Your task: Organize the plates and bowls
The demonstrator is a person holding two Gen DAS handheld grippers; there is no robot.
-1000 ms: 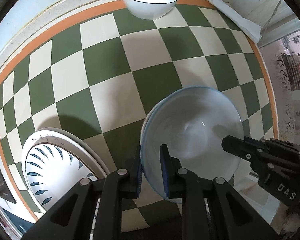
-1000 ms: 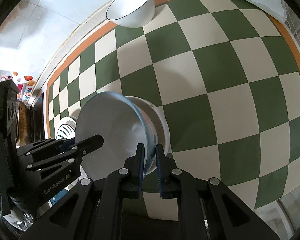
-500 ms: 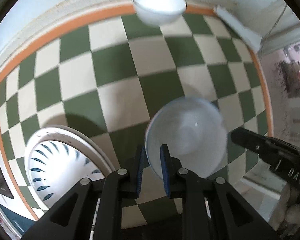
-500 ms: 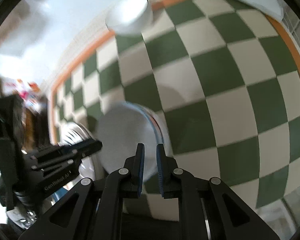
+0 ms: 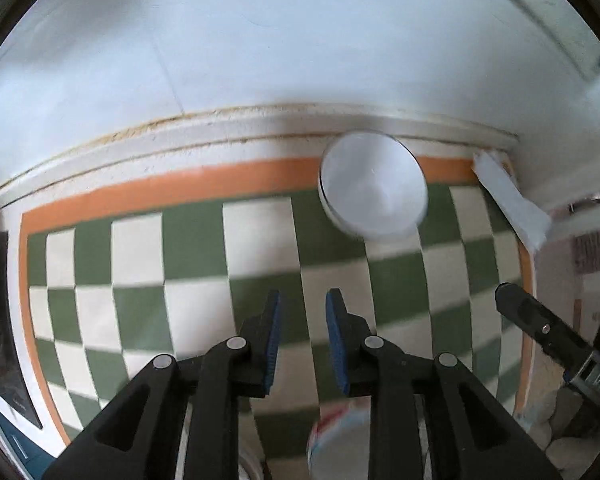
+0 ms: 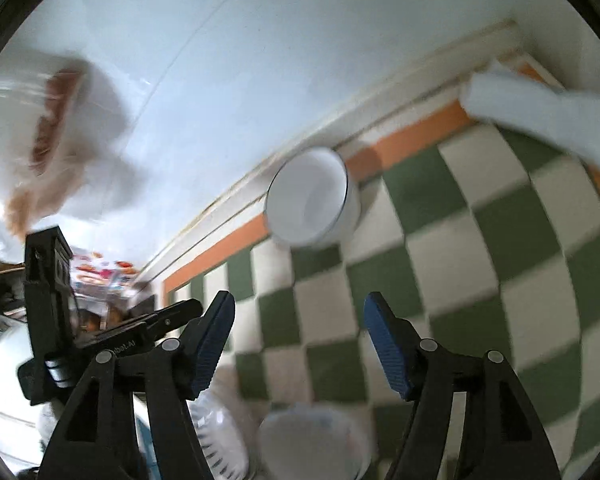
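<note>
A white bowl (image 5: 374, 188) with a thin dark rim stands at the far edge of the green-and-cream checked cloth, by the wall; it also shows in the right wrist view (image 6: 310, 200). A pale blue-rimmed bowl (image 6: 312, 440) sits on the cloth low in the right wrist view, and its edge (image 5: 332, 436) shows under my left fingers. A leaf-patterned plate (image 6: 220, 444) lies left of it. My left gripper (image 5: 302, 332) is open a little and empty. My right gripper (image 6: 298, 344) is wide open and empty. Both are raised above the bowl.
A folded white cloth (image 5: 508, 204) lies at the far right corner of the table, also in the right wrist view (image 6: 540, 120). A white wall (image 5: 260, 40) backs the table. Clutter and packets (image 6: 100, 272) stand at the left.
Both grippers let go of the pale bowl, opened and lifted up and back, so the view now tilts toward the far wall. The bowl rests on the cloth below.
</note>
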